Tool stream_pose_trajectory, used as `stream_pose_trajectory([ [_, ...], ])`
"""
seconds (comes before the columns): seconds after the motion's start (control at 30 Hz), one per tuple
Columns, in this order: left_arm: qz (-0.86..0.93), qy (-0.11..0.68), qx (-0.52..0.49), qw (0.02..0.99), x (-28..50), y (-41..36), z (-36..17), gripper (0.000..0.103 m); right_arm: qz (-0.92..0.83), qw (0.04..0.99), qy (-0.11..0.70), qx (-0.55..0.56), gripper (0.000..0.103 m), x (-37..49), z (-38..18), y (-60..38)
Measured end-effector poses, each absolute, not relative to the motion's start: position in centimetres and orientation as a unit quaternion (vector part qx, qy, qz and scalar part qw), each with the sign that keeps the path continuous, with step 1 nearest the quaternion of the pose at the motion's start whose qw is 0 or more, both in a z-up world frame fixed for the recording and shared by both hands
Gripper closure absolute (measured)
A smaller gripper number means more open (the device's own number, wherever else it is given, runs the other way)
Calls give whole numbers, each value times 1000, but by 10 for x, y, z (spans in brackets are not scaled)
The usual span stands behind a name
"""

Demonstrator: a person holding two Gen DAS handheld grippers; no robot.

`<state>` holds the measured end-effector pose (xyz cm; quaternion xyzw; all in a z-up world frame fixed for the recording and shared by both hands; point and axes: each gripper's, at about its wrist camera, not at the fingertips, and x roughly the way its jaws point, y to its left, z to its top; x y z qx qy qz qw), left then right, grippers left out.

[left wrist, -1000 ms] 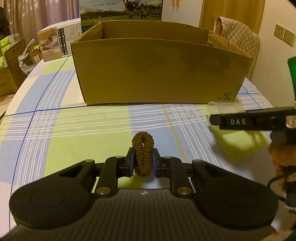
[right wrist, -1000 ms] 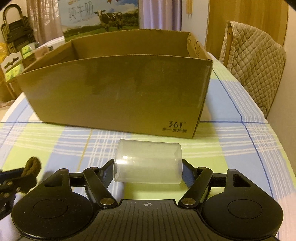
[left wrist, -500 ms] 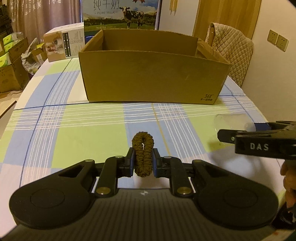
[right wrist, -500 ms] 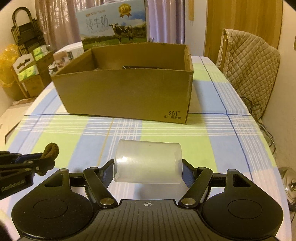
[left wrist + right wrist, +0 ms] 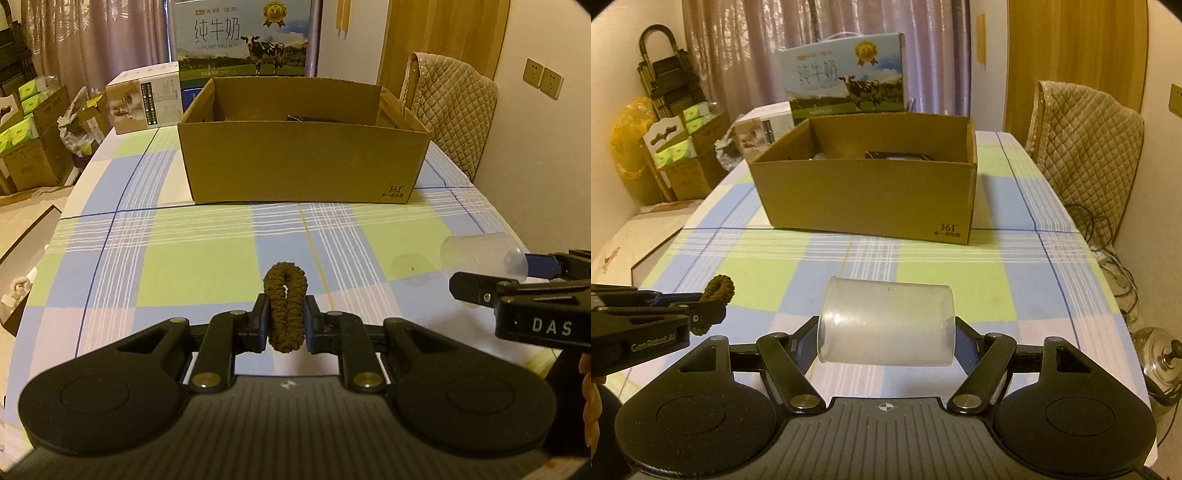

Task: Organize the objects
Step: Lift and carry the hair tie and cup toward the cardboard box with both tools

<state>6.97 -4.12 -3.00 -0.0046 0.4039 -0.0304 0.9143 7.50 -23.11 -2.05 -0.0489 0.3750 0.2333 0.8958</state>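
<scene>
My left gripper (image 5: 284,325) is shut on a brown braided hair tie (image 5: 285,295) and holds it above the checked tablecloth. My right gripper (image 5: 886,341) is shut on a clear plastic cup (image 5: 886,325) lying sideways between its fingers. The cup also shows in the left wrist view (image 5: 480,254), and the hair tie in the right wrist view (image 5: 718,291). An open cardboard box (image 5: 301,162) stands on the table well ahead of both grippers (image 5: 871,195), with dark items partly visible inside.
A milk carton box (image 5: 243,37) stands behind the cardboard box and a white product box (image 5: 147,99) at its left. A quilted chair (image 5: 454,103) is at the right. Boxes and bags (image 5: 29,136) sit on the floor at the left.
Both grippers have pulled back from the cardboard box and risen, so the box looks smaller and its inside shows. The hair tie and the cup stay held.
</scene>
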Motion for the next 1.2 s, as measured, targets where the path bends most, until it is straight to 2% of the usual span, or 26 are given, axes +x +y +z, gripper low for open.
stream_pose_trajectory([
  [0.57, -37, 398, 4, 917, 42, -57, -10, 88, 245, 899, 359, -48, 34, 52, -2, -238],
  [1.2, -59, 395, 20, 917, 54, -66, 0, 88, 259, 895, 360, -53, 34, 61, 10, -239],
])
